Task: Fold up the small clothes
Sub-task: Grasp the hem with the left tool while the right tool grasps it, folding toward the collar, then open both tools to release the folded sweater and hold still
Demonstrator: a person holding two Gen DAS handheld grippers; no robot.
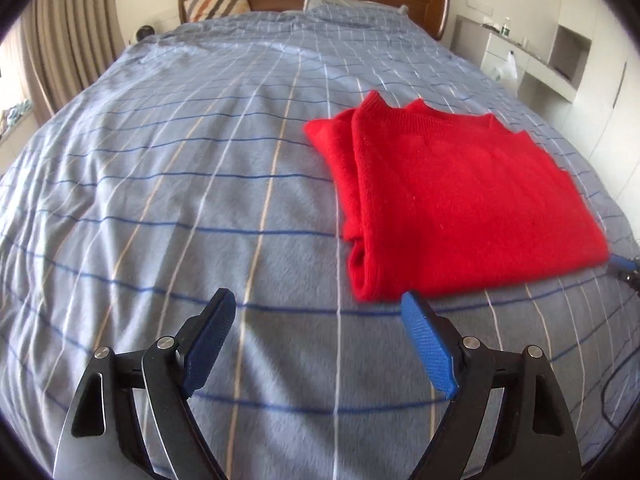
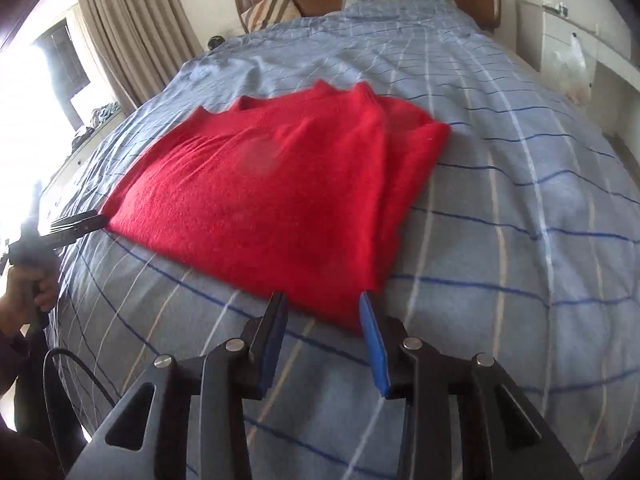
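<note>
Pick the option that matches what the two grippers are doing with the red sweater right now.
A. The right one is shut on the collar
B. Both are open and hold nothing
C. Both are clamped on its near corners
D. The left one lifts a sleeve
B: the left gripper and right gripper both have their jaws apart with nothing between them, while the folded red sweater lies flat on the bedspread.

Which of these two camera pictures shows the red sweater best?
The right wrist view: the red sweater fills the middle, every edge visible. In the left wrist view it sits off to the right, blurring near its far corner.
</note>
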